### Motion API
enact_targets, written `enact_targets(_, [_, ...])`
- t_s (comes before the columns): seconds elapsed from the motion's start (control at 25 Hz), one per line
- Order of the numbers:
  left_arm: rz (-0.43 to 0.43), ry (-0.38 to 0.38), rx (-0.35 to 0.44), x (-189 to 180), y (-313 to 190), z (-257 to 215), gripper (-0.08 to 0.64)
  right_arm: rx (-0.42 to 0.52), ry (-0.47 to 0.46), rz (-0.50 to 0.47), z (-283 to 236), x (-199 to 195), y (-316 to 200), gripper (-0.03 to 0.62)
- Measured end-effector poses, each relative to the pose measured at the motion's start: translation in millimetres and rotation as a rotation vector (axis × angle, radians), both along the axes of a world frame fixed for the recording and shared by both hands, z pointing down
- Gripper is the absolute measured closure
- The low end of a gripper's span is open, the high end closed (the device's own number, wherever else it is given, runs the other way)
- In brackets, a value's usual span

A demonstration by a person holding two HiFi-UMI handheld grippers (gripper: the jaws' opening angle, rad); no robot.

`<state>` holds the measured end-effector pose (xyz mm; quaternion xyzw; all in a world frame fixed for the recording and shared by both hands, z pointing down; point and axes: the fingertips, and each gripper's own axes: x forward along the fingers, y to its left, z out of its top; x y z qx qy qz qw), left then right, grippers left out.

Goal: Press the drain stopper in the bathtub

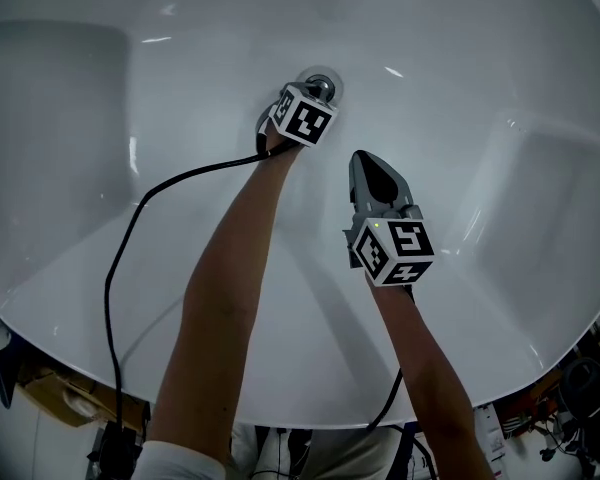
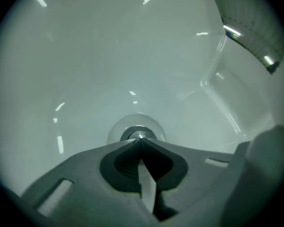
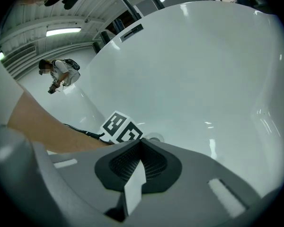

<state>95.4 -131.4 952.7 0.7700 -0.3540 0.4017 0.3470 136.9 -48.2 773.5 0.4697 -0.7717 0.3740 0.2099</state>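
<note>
The round chrome drain stopper [image 1: 322, 85] sits in the floor of the white bathtub [image 1: 180, 88]. In the left gripper view the stopper [image 2: 138, 134] lies right at the tip of my left gripper [image 2: 141, 140], whose jaws are shut with nothing between them. From the head view the left gripper [image 1: 313, 93] reaches down onto the stopper, its marker cube partly covering it. My right gripper [image 1: 372, 164] hangs above the tub floor to the right, jaws shut and empty. The right gripper [image 3: 141, 142] looks toward the left gripper's marker cube [image 3: 121, 128].
A black cable [image 1: 130, 238] trails from the left gripper across the tub's near slope and over the rim [image 1: 280, 423]. The tub wall curves up on all sides. A person [image 3: 59, 74] stands far off in the room behind the tub.
</note>
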Motion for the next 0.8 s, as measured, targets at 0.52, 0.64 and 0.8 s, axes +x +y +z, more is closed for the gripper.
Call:
enact_targets(0.52, [-0.018,0.014,0.023,-16.2,49.3,-37.3,0.561,0.055,0.024,0.020,-43.9,12.6,-1.1,0.589])
enact_targets(0.64, [-0.013,0.021,0.019,-16.1,60.1,-58.7,0.561,0.063,0.028,0.027,-61.0,13.5,7.4,0.591])
enact_targets(0.8, [-0.011,0.034,0.026,-17.2,71.3,-90.9,0.561,0.066,0.027,0.031,-87.1,14.0,23.5,0.591])
